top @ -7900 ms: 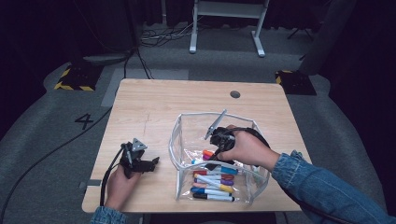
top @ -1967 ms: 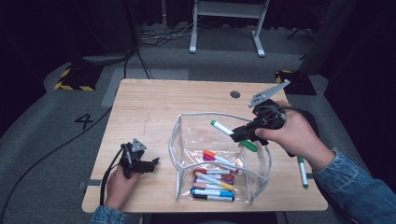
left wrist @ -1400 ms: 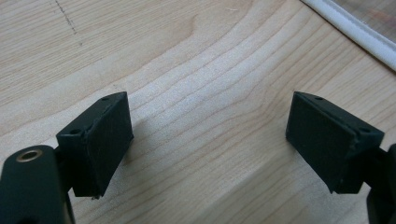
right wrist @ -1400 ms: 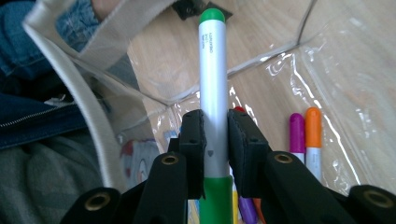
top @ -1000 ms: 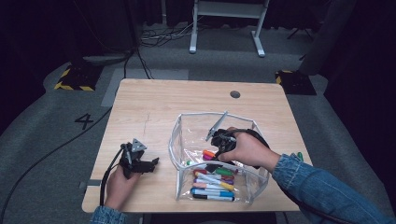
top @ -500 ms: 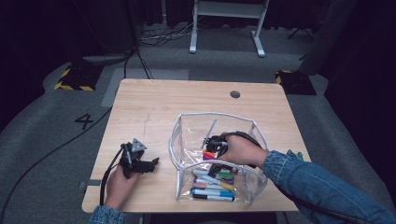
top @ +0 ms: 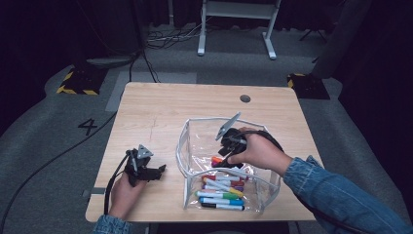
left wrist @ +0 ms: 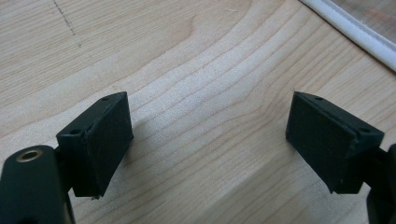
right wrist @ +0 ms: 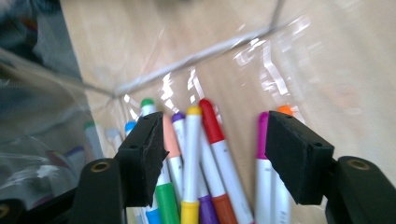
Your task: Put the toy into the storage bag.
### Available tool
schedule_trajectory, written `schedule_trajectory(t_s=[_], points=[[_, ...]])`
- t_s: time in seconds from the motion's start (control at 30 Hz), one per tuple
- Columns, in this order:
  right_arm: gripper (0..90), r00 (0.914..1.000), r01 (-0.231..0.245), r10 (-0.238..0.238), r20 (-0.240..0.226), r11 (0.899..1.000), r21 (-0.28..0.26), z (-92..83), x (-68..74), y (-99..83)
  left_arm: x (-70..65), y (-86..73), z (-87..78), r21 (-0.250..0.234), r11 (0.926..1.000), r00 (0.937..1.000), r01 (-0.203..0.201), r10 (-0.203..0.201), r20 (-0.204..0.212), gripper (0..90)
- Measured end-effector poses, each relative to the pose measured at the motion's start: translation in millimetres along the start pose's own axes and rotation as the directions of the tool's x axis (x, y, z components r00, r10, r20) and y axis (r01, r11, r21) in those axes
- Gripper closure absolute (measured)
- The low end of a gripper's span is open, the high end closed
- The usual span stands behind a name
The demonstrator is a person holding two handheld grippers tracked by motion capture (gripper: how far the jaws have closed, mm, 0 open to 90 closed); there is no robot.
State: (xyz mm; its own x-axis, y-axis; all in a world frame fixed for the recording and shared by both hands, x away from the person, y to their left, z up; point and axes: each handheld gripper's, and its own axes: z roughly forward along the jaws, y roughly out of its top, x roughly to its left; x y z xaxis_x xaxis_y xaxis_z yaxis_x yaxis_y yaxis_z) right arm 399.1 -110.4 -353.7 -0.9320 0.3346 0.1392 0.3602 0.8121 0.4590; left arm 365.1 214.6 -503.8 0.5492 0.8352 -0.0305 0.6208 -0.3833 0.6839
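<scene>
— What do we have at the left of the table (top: 160, 105)?

— Our left gripper (top: 157, 171) lies low on the wood near the front edge, with our left hand (top: 124, 191) behind it. In the left gripper view its jaws stand wide apart over bare wood, with nothing between them. The white rim of the pouch (left wrist: 348, 30) crosses the top right corner of that view, close by but not touching the jaws.

— And in the middle?

— We see a clear plastic pouch (top: 195, 141) with a white rim, standing open on the table, just to the right of the left gripper. The markers (top: 221, 192) lie in a heap on its bottom, at the end nearest us: green, blue, red, yellow and purple caps among them.

— Where is the right gripper?

— Our right gripper (top: 225, 158) reaches down into the pouch from the right, with our right hand (top: 260, 152) around it and the denim sleeve (top: 336, 195) trailing off to the lower right. Its jaws have just been opening. In the right gripper view they stand wide, and the markers (right wrist: 198, 154) lie below and between them: a yellow-capped one, a red one, a purple one and a magenta one. The pads press on none of them, so we hold nothing.

— Is any marker lifted?

— We cannot tell from here; they all seem to rest in the heap.
</scene>
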Motion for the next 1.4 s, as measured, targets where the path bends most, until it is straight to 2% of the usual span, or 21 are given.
schedule_trajectory(t_s=[0.13, 0.23, 0.37, 0.5, 0.7, 0.77, 0.83, 0.9, 1.03, 1.1, 1.2, 1.3, 1.4], points=[[39.9, 0.9989, -0.025, 0.029, 0.037, 0.995, -0.099, -34.6, 3.0, -5.1, 0.0, 0.0, -0.1, 0.001, 1.0, 1.0, 0.0, 0.0, -0.001, 14.8], [40.0, 0.9957, -0.046, 0.059, 0.071, 0.984, -0.173, -62.6, 3.9, -15.2, 0.0, 0.0, 0.0, 0.0, 1.0, 1.0, 0.0, 0.0, 0.0, 14.8], [40.1, 0.9878, -0.086, 0.114, 0.107, 0.968, -0.234, -94.2, 1.4, -37.0, 0.0, 0.0, 0.0, 0.0, 1.0, 1.0, 0.0, 0.0, 0.0, 14.8], [40.0, 0.9746, -0.132, 0.175, 0.14, 0.954, -0.27, -116.1, -6.3, -63.4, -0.1, 0.0, 0.0, 0.0, 1.0, 1.0, 0.001, -0.001, 0.0, 14.8], [40.1, 0.9464, -0.194, 0.264, 0.186, 0.926, -0.324, -139.2, -16.8, -103.2, -0.1, 0.0, 0.0, 0.0, 1.0, 1.0, 0.001, -0.001, 0.0, 14.8], [40.1, 0.9321, -0.224, 0.306, 0.193, 0.907, -0.356, -147.3, -20.2, -119.4, 0.0, 0.0, 0.0, 0.0, 1.0, 1.0, 0.0, 0.0, 0.0, 14.8], [40.3, 0.9189, -0.243, 0.334, 0.209, 0.898, -0.368, -152.5, -22.6, -132.4, -0.1, 0.0, 0.0, 0.0, 1.0, 1.0, 0.001, -0.001, 0.0, 14.8], [40.8, 0.9005, -0.267, 0.368, 0.232, 0.889, -0.373, -157.2, -26.3, -147.9, 0.0, 0.0, 0.0, 0.0, 1.0, 1.0, 0.0, 0.0, 0.0, 14.8], [41.4, 0.8563, -0.332, 0.444, 0.264, 0.865, -0.375, -159.9, -38.1, -181.5, 0.0, 0.0, 0.0, 0.0, 1.0, 1.0, 0.0, 0.0, 0.0, 14.8], [41.5, 0.8306, -0.364, 0.479, 0.284, 0.853, -0.375, -158.5, -45.1, -197.5, -0.1, 0.0, 0.0, 0.0, 1.0, 1.0, 0.001, -0.001, 0.0, 14.8], [42.2, 0.7957, -0.405, 0.519, 0.312, 0.839, -0.363, -152.3, -56.2, -218.6, -0.1, 0.0, 0.0, 0.0, 1.0, 1.0, 0.001, -0.001, 0.0, 14.8], [43.7, 0.7583, -0.438, 0.547, 0.354, 0.83, -0.345, -144.3, -67.3, -236.4, 0.0, 0.0, 0.0, 0.0, 1.0, 1.0, 0.0, 0.0, 0.0, 14.8], [44.5, 0.7248, -0.482, 0.584, 0.365, 0.809, -0.336, -133.2, -77.6, -252.7, 0.0, 0.0, 0.0, 0.0, 1.0, 1.0, 0.0, 0.0, 0.0, 14.8]])
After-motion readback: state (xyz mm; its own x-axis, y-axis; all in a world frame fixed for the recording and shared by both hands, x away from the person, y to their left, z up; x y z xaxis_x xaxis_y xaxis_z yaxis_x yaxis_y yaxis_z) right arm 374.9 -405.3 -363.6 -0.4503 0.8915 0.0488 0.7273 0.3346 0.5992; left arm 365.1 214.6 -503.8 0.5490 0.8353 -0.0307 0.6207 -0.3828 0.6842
